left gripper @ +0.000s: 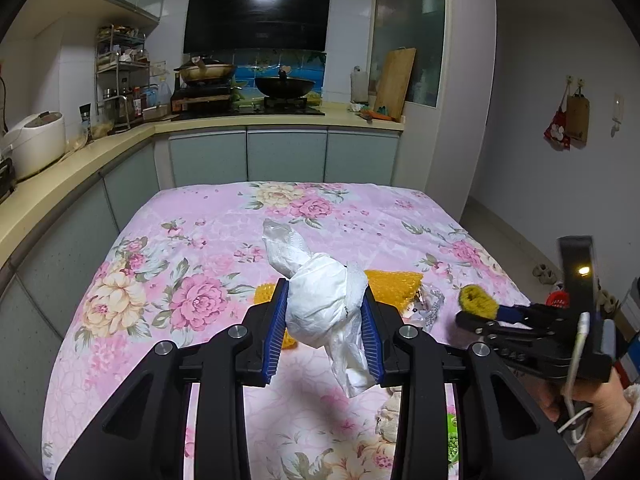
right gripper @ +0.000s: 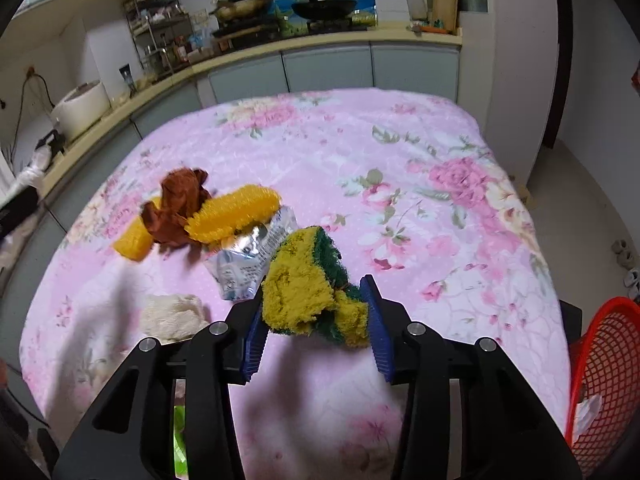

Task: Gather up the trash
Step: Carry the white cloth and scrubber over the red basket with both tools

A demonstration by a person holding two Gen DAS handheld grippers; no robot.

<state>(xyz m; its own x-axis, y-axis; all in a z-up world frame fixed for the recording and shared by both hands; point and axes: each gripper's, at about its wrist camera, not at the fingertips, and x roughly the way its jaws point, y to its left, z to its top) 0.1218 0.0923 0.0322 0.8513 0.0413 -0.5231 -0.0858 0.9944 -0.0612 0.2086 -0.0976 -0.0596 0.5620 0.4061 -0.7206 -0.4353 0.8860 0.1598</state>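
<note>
White crumpled tissue [left gripper: 320, 300] in our left claw [left gripper: 325, 320], sponge [right gripper: 312, 296] clamped in our right claw [right gripper: 316, 320]; we judge the red basket [right gripper: 600, 360] comes next.

Left gripper [left gripper: 326, 320]: matte black linkage arms, triangular cutouts near base, round silver screw heads at pivots, blue ribbed pads [left gripper: 276, 336] on inner finger faces. Right gripper [right gripper: 316, 328]: same build, black arms, silver screws, blue ribbed pads [right gripper: 380, 332]. In left wrist view, right unit seen from side: black body, tall black upright block with small lit amber spot, white cable [left gripper: 576, 364] looping down. Right hand [left gripper: 592, 416]: bare skin, fuzzy pale sleeve cuff.
</note>
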